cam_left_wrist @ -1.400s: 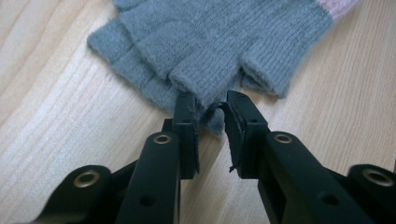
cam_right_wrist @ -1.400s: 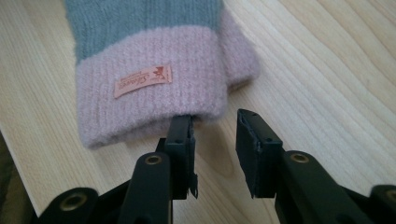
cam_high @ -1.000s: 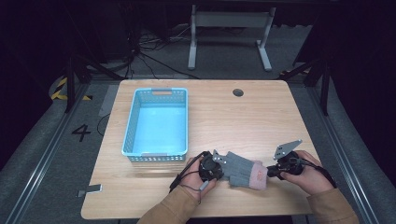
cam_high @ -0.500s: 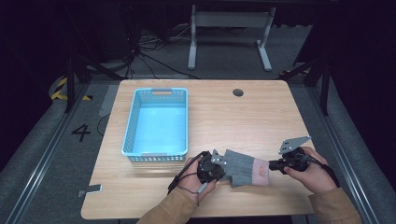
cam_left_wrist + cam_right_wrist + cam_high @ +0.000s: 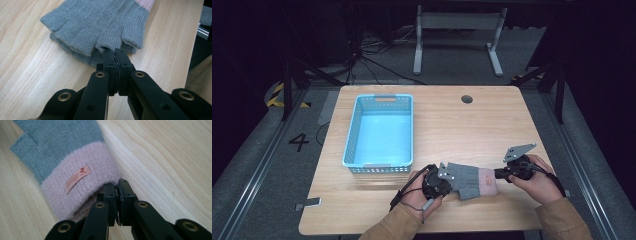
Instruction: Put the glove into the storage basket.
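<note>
Right gripper (image 5: 498, 174) just clamped glove (image 5: 472, 181) cuff; left gripper (image 5: 451, 180) pinches finger end; uneven pull could slip knit.

bench (image 5: 472, 125): light wood, fills the middle of your frame | basket (image 5: 353, 134): light blue, perforated walls, sits left of centre on the bench, nothing inside | grommet hole (image 5: 467, 99): dark, round, upper centre near the bench's far edge | floor (image 5: 298, 142): you see a "4" marked at left
</note>
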### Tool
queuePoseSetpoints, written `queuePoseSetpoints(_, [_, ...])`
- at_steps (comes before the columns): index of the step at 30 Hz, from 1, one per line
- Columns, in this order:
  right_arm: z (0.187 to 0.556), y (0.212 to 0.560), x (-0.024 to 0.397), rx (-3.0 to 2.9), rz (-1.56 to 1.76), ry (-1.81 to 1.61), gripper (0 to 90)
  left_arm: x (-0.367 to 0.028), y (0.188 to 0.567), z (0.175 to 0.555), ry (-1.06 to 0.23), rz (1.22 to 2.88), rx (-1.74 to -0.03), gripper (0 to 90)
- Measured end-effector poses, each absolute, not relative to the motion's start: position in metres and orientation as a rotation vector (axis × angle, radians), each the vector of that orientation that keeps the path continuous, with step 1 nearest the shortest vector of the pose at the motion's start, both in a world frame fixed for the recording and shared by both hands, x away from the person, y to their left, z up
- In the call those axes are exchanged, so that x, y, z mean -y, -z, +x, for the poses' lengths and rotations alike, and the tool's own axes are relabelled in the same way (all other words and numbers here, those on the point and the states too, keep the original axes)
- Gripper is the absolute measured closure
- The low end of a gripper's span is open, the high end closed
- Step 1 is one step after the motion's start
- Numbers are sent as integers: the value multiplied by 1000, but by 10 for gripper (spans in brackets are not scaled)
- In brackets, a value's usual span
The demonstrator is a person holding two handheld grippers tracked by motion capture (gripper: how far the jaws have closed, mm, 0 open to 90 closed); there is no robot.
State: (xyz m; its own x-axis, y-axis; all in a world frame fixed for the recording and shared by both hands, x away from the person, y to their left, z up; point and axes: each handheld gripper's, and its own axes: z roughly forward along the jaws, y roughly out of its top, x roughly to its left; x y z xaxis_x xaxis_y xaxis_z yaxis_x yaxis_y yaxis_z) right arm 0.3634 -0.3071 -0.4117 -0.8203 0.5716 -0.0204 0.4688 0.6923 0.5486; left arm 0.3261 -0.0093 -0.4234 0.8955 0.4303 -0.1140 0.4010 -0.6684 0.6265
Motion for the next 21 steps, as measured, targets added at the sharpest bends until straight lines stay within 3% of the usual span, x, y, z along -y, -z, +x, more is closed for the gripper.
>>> queuePoseSetpoints(17, [371, 424, 307, -2719, 867, -803, 863, 13, 438, 331, 4, 2414, -610, 886])
queuePoseSetpoints(21, [370, 425, 309, -2717, 866, -770, 791, 12, 439, 332, -6, 2428, -618, 822])
